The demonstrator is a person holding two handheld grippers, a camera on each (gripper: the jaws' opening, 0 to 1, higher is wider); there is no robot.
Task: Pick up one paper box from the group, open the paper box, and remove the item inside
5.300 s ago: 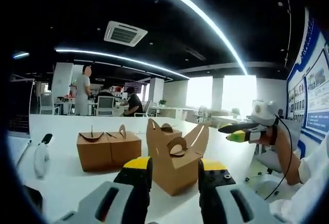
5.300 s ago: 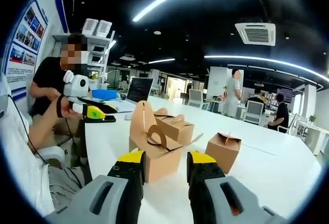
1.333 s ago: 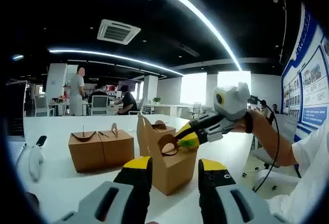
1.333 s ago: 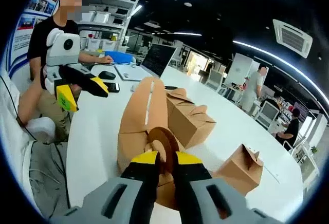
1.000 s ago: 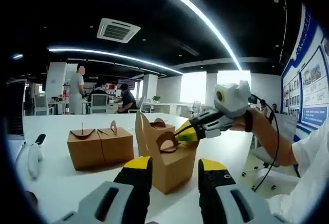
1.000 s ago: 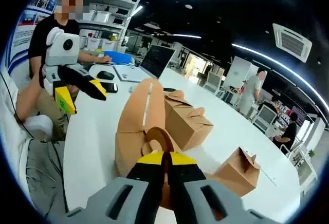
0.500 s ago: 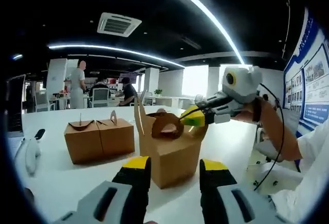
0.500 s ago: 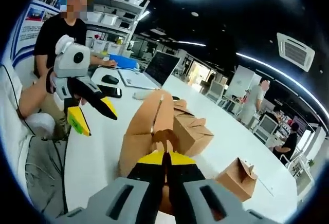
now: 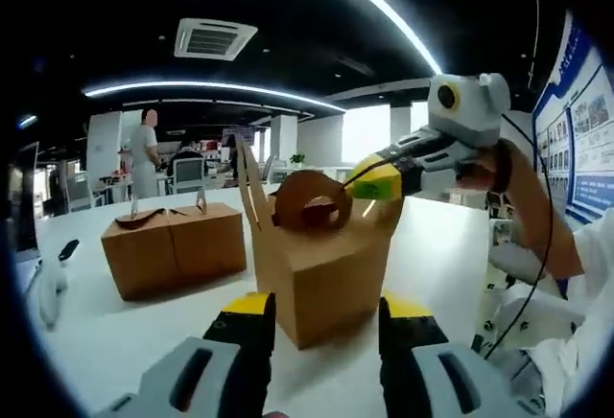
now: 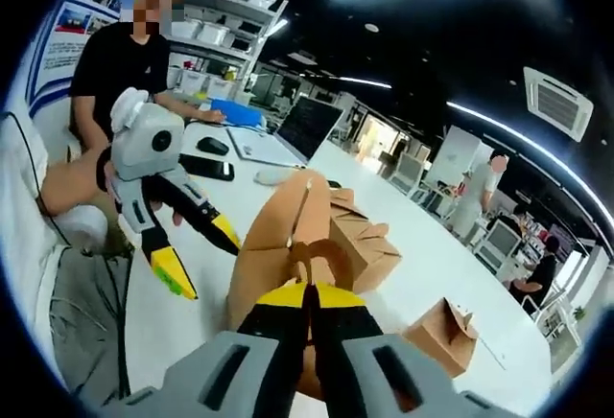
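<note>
The chosen paper box stands on the white table directly in front of the left gripper, apart from the two closed boxes sitting side by side further back. The right gripper has its jaws pressed together on the box's round handle flap; in the left gripper view that same gripper comes in from the right with its yellow tip at the flap. The left gripper's jaws stand apart on either side of the box's near lower corner, and whether they touch it cannot be told. The top is partly opened: one tall panel stands upright, and the contents are hidden by the walls. Judged risks are as follows. With the base not clamped, any upward pull on the flap is likely to lift or tip the whole box rather than free the closure. The grip is on a thin cardboard tab, so a sharp or twisting pull could tear it at its neck or let it slip from the pads. A sideways drag could slide the box toward the neighbouring boxes. If the box tilts while open, the item inside may shift or fall out uncontrolled. A person sits beside the table's far end, near the left gripper as seen from the right gripper view.
</note>
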